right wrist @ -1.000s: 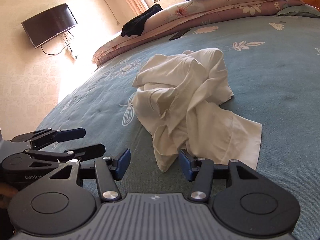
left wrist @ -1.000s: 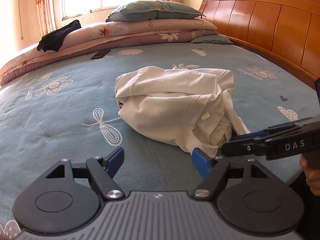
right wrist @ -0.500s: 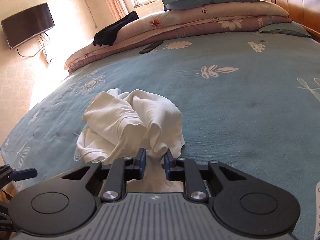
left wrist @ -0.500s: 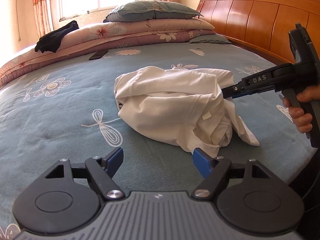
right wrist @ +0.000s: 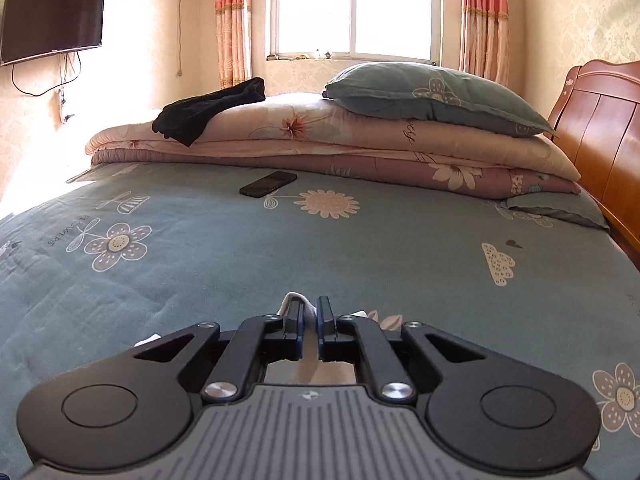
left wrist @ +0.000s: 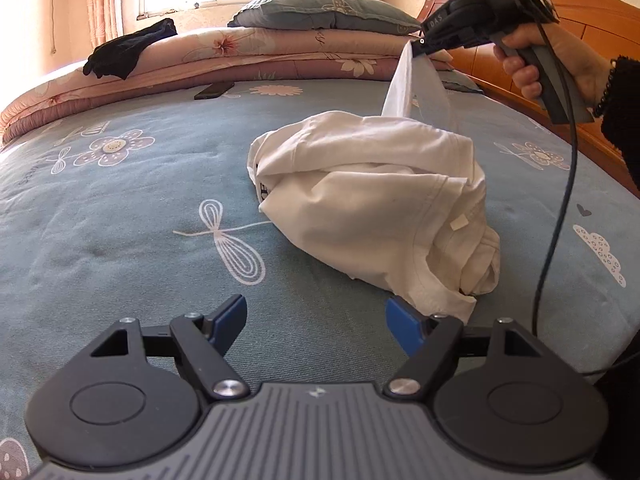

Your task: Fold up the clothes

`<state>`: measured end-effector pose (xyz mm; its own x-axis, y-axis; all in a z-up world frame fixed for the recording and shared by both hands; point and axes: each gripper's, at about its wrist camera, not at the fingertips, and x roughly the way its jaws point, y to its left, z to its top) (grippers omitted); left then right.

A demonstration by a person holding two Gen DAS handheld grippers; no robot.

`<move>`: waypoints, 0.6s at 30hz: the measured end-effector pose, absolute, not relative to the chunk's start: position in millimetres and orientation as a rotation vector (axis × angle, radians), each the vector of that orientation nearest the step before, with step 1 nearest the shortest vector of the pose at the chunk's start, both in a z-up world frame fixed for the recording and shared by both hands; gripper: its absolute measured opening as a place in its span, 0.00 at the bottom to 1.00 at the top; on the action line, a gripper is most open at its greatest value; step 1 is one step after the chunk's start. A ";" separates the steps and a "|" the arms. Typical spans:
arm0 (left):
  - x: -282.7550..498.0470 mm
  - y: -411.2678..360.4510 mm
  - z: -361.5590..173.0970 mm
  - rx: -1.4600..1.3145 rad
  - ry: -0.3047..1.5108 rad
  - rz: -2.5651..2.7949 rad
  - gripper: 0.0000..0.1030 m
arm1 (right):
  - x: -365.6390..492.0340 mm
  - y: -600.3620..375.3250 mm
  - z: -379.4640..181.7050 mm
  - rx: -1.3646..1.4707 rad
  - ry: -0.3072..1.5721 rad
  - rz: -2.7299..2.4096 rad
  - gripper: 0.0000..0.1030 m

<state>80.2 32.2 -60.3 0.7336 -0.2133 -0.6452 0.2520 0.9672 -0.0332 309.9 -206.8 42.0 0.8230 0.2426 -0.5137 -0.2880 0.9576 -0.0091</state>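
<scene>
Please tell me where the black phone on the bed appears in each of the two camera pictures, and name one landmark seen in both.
Left wrist view: the black phone lies upper left of centre, before the folded quilts.
Right wrist view: it lies just left of centre, before the same quilts.
Shared landmark: the dark garment on the quilts.

One white garment (left wrist: 372, 200), one black garment (right wrist: 208, 110), one phone (right wrist: 268, 184). Two pillows (right wrist: 432, 94), one folded quilt (right wrist: 360, 144). Two tools (left wrist: 316, 322), one television (right wrist: 52, 24).
</scene>
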 end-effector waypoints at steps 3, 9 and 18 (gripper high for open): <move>82.0 39.9 -60.2 0.044 0.702 -0.233 0.75 | 332.0 -185.2 45.3 -0.096 0.546 0.304 0.06; 83.1 48.9 -58.3 0.026 0.700 -0.217 0.75 | 341.0 -172.7 26.8 -0.057 0.651 0.379 0.26; 85.6 51.7 -56.9 0.001 0.700 -0.230 0.77 | 262.1 -262.1 -10.3 0.312 0.753 0.556 0.66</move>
<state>85.6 51.7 -56.9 0.7407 -0.2091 -0.6385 0.2095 0.9748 -0.0761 262.1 -262.1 -10.3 0.5965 0.5781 -0.5568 -0.3616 0.8129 0.4566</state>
